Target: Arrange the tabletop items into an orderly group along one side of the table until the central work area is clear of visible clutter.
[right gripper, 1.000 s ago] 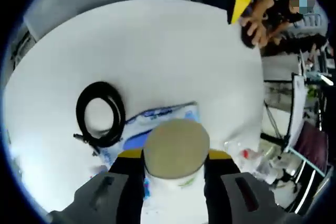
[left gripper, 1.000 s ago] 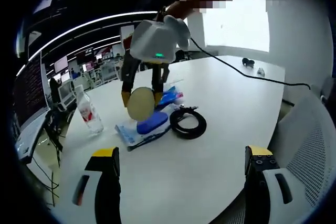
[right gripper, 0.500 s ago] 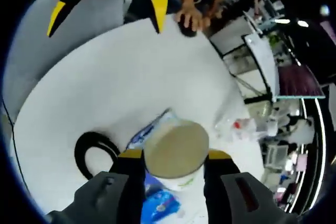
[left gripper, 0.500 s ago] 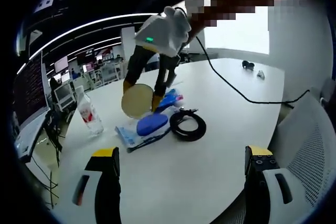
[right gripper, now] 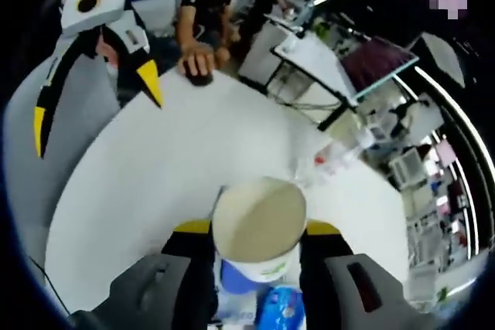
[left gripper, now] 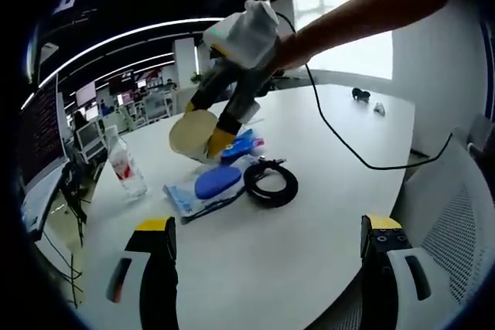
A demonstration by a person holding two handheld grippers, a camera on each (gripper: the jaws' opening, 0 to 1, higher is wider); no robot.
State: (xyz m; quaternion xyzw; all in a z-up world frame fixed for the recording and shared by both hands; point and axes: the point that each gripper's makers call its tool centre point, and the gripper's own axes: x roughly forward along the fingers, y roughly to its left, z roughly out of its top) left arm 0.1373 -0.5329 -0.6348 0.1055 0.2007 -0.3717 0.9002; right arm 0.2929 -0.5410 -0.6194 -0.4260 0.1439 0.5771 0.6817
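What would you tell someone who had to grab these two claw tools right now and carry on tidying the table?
Right claw: shut on the round tub, lifted above the table.
Left claw: open, holding nothing, hovering at the table's near edge.
On the table: black cable coil, blue packets, water bottle.
Done: tub picked up. Left: set it down at one side, then group the others beside it.

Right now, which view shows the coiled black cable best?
The left gripper view: the coiled black cable lies whole on the white table, right of the blue packet. In the right gripper view the held cup blocks that area.
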